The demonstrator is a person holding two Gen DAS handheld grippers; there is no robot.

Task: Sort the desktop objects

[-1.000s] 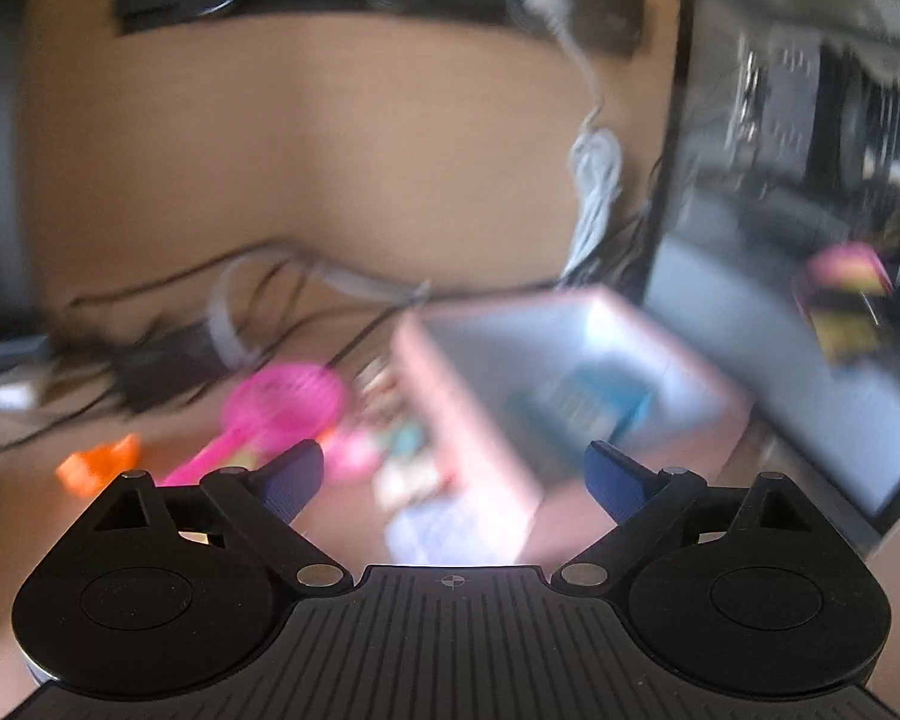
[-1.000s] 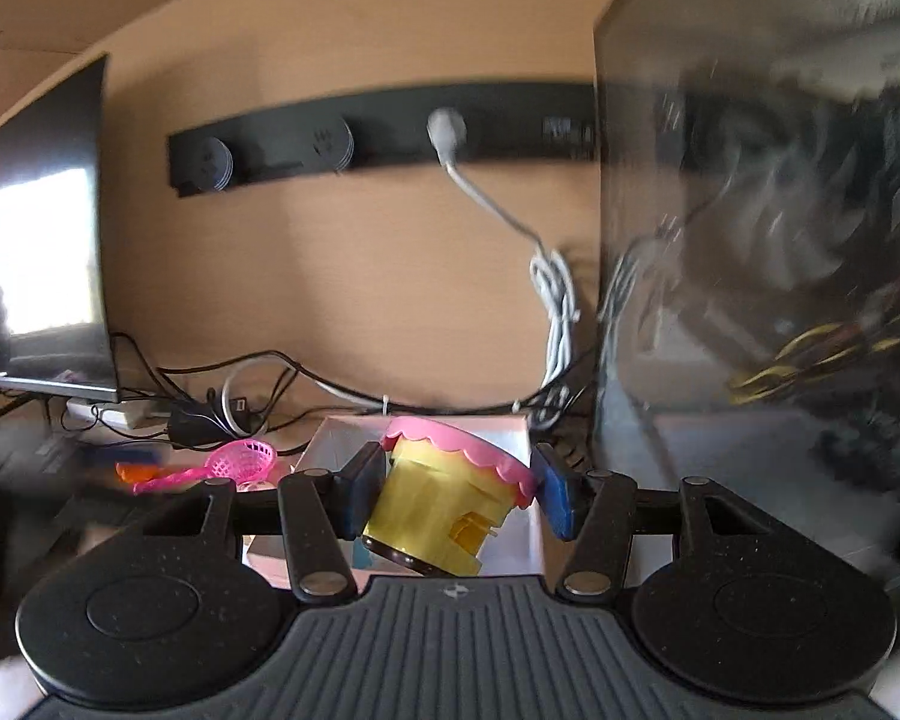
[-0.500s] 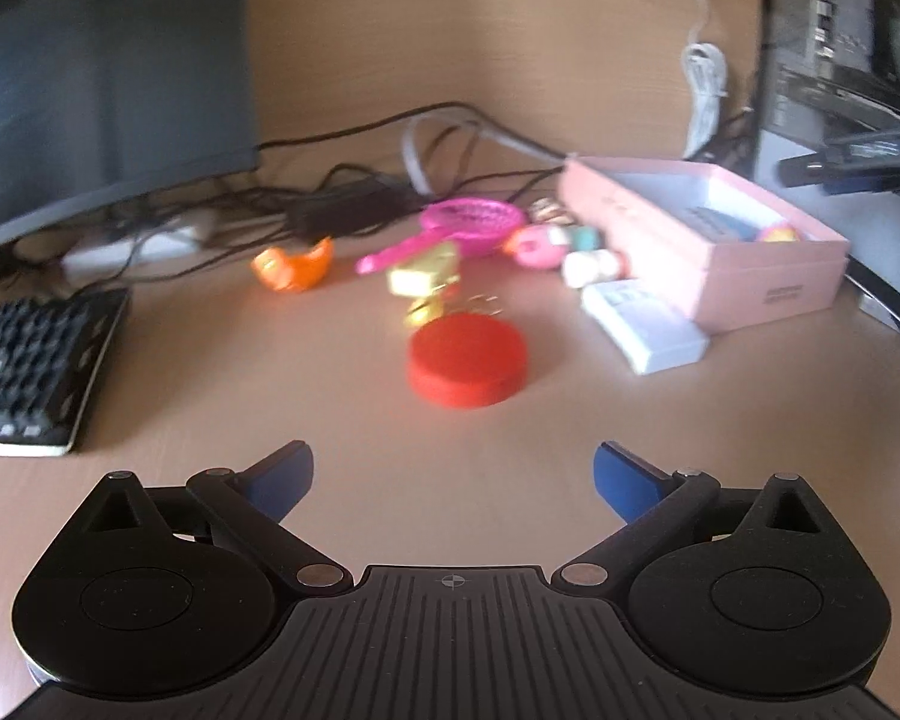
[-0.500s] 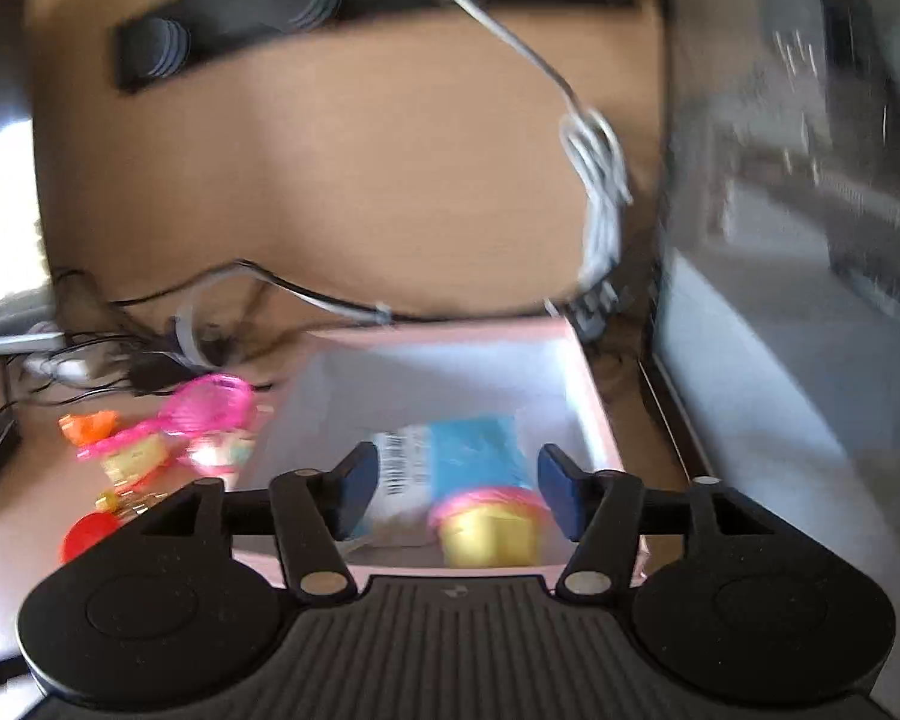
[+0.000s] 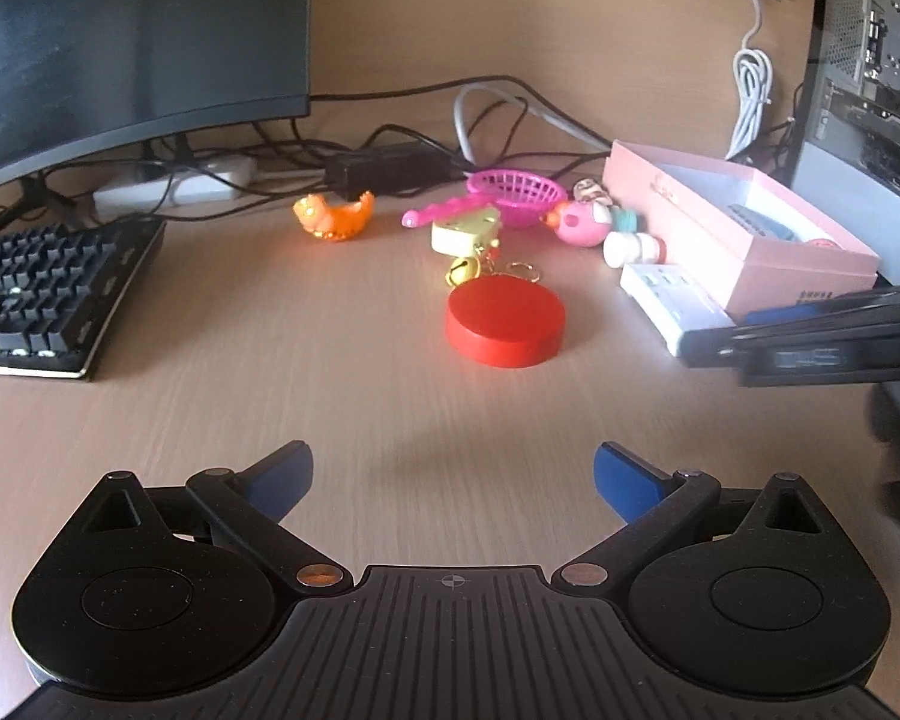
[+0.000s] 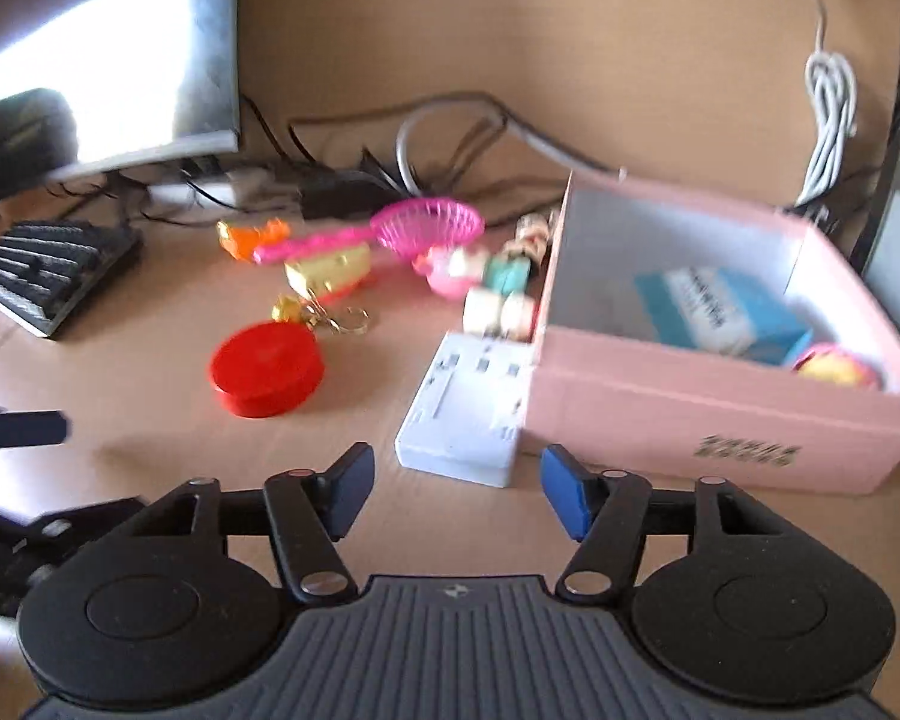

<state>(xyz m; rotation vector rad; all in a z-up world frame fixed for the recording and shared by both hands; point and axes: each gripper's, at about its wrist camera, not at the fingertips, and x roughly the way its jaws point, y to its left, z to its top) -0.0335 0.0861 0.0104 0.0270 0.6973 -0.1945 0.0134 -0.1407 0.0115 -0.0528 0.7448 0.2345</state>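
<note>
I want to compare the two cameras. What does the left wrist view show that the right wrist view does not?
Only the left wrist view: the left gripper wide open, and the computer case.
Only the right wrist view: the right gripper with nothing between its jaws, which have just been closing, and the blue carton inside the pink box.
Both: red round lid, pink strainer, keyboard.

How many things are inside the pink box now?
2 can be seen in the pink box: a blue packet lying in the middle, and a yellow and pink toy cup in the near right corner. The near wall may hide others.
</note>
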